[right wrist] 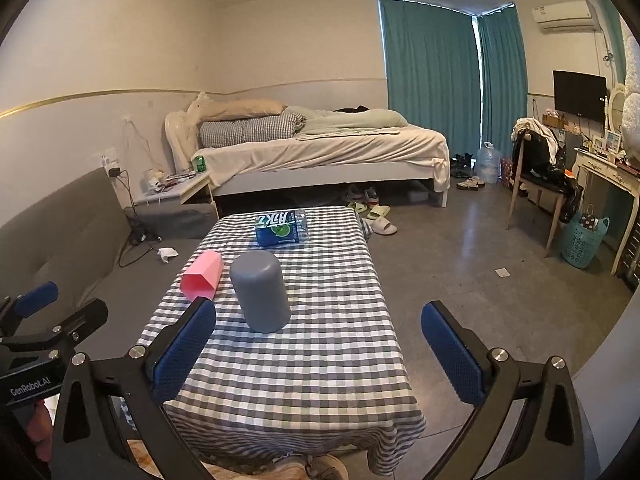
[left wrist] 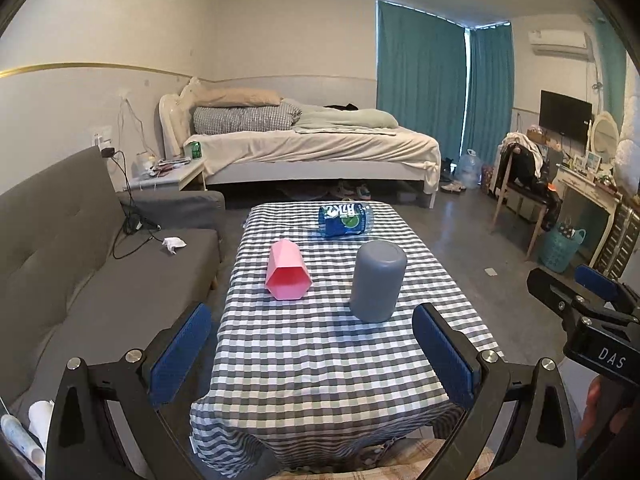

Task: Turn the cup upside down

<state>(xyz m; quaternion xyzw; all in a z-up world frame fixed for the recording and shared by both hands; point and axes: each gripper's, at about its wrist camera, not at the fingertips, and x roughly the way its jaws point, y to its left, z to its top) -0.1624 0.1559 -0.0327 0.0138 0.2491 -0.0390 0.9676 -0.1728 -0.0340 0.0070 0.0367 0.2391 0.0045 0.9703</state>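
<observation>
Both grippers hover above the near end of a low table [left wrist: 320,360] covered in a grey-and-white checked cloth, and neither holds anything. Left gripper [left wrist: 312,354] has its blue-padded fingers spread wide apart; right gripper [right wrist: 318,354] is spread just as wide.

Two cups sit ahead of the tools. A grey cup [left wrist: 378,280] stands closed end up, ahead and slightly right of the left gripper, and ahead and left of the right gripper's centre. It already looks upside down. A pink faceted cup [left wrist: 287,270] lies on its side beyond the left gripper, slightly left of its centre, with its open mouth facing the tools. From the right wrist camera it appears just past the tip of the right gripper's left finger. Farther off, a blue-labelled water bottle [left wrist: 345,220] lies on its side at the far end of the table.

Judging by this layout, the pink cup is probably the one to flip, and the left gripper is better placed for it. A good grasp would close the pads across the cup's flat facets near mid-body, lift clear of the cloth, rotate until the mouth faces down, then lower gently so the rim lands flat.

Each gripper is held level, pointing forward and slightly down over the table. The right gripper shows at the right edge of the left camera.
</observation>
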